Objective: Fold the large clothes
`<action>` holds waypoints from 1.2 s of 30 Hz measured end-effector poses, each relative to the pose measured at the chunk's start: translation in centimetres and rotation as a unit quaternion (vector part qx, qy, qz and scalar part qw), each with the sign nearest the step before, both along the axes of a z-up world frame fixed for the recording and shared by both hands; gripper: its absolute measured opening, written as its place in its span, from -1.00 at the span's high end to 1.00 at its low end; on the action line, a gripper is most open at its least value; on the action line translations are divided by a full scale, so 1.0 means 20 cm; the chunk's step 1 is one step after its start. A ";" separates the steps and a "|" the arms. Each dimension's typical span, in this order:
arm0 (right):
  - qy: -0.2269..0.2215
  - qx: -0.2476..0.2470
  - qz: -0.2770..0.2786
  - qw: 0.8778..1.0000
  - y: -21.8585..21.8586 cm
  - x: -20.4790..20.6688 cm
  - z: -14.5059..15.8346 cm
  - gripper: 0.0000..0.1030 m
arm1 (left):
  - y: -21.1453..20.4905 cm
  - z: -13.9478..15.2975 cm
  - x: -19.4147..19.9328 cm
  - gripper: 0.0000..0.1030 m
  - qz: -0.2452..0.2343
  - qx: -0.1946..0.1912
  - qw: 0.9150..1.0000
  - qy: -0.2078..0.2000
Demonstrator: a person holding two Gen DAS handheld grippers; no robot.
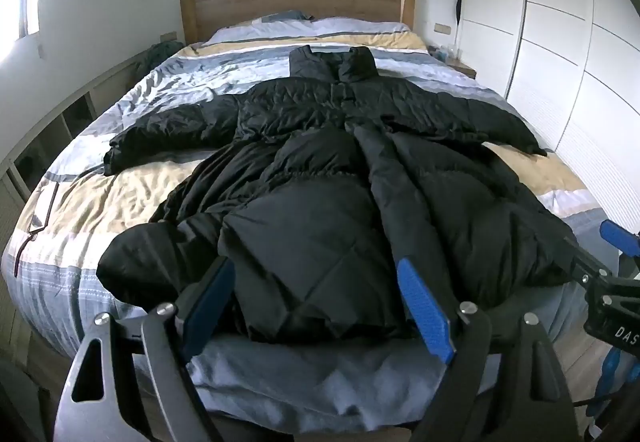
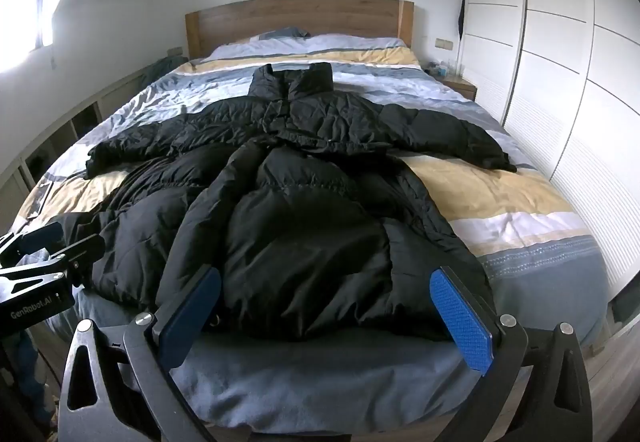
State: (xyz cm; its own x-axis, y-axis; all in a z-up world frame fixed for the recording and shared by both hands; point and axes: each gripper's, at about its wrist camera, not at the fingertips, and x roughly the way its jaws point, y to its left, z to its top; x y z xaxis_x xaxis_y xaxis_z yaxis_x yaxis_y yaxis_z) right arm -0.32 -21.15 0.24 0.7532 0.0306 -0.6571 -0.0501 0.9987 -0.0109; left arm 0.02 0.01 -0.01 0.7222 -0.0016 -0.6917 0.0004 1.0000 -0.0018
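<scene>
From the left wrist, the left gripper (image 1: 320,306) hangs wide open and empty over the hem of a black puffer coat (image 1: 320,170) spread on the bed (image 1: 280,382), collar at twelve o'clock. From the right wrist, the right gripper (image 2: 324,318) gapes likewise, empty; slick padding could slip or bunch if pinched shallowly.

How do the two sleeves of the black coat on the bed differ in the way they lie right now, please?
The left sleeve lies on the window side, its cuff over a beige stripe of the duvet; the right sleeve points toward the wardrobe, its cuff at the edge of a grey stripe. The left sleeve looks flatter and more crumpled, the right one puffier. Both are spread straight out from the black coat.
</scene>
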 end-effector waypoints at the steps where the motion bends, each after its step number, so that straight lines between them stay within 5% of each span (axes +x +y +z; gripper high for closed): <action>1: 0.001 0.000 0.000 1.000 0.00 0.00 0.00 -0.99 | 0.00 0.00 0.00 -0.62 0.000 0.001 1.000 0.000; 36: 0.011 -0.005 -0.011 1.000 -0.03 0.06 -0.03 -0.99 | 0.00 -0.07 0.06 -0.62 -0.006 0.025 1.000 0.016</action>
State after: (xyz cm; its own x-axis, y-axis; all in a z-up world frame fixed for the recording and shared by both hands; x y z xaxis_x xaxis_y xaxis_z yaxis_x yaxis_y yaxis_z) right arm 0.85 -21.74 -0.45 0.7389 0.0072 -0.6738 -0.0289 0.9994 -0.0209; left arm 1.28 -0.08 -1.40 0.7003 0.0255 -0.7134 0.0125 0.9988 0.0481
